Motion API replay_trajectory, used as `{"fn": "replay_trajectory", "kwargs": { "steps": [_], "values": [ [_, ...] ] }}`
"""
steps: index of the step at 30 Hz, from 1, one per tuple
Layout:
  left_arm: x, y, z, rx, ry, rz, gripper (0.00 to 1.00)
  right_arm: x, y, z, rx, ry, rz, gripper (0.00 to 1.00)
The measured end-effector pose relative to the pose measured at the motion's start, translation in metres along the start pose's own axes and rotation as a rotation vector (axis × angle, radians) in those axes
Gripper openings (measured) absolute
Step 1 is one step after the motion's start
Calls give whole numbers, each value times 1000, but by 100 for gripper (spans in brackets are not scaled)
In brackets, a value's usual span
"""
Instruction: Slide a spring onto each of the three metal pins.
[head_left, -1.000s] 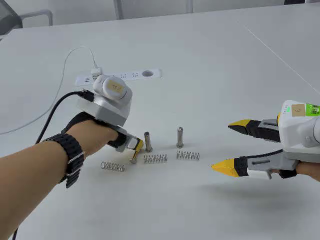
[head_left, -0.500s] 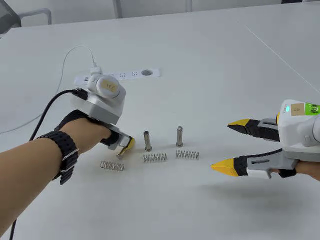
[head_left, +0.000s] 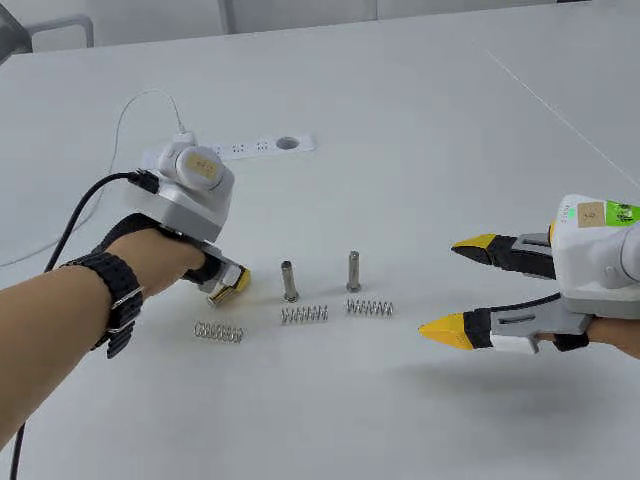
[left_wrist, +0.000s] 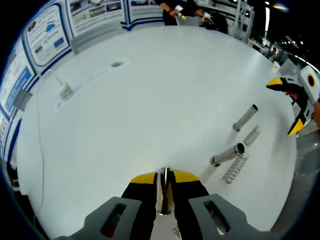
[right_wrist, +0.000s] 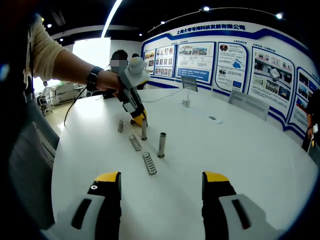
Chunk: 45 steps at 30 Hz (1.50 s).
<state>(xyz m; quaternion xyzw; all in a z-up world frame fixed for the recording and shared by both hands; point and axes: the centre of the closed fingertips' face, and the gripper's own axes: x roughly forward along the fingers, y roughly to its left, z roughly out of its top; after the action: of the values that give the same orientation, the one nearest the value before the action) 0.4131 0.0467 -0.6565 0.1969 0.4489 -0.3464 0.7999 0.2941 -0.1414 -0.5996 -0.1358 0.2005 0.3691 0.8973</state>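
Jaws of the left gripper (head_left: 232, 286) (left_wrist: 164, 175) are pressed together on a metal pin (left_wrist: 162, 192), which lies lengthwise in the slit between them. Ahead of these jaws and off to their right, the nearer pin (left_wrist: 227, 155) (head_left: 288, 281) and the farther pin (left_wrist: 245, 118) (head_left: 353, 271) stand upright on the white bench (head_left: 420, 120). A middle spring (head_left: 304, 315) and an end spring (head_left: 370, 308) lie flat just beside the two standing pins, one by each. A third spring (head_left: 219, 331) lies near the left jaws, just under them in the head view.

The right gripper (head_left: 445, 287) (right_wrist: 161, 182) has its yellow-tipped jaws wide apart with nothing between them. It is well apart from the farther pin. Ahead of its jaws the springs and standing pins run in a row, with the left gripper at the far end.
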Motion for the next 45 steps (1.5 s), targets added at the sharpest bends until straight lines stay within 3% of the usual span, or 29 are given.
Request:
{"fn": "replay_trajectory", "kwargs": {
  "steps": [13, 19, 27, 37, 45],
  "values": [
    [1, 1, 0, 69, 50, -14, 9, -1, 0, -1, 5, 1, 0, 66],
    [1, -1, -1, 121, 70, 12, 9, -1, 0, -1, 7, 2, 2, 66],
    [1, 0, -1, 130, 83, 40, 8, 0, 0, -1, 6, 3, 6, 66],
    [-1, 1, -2, 89, 36, 37, 6, -2, -3, 1, 9, -9, -5, 66],
    [-14, 0, 7, 64, -12, 26, 7, -1, -1, 0, 4, -3, 1, 66]
  ]
}}
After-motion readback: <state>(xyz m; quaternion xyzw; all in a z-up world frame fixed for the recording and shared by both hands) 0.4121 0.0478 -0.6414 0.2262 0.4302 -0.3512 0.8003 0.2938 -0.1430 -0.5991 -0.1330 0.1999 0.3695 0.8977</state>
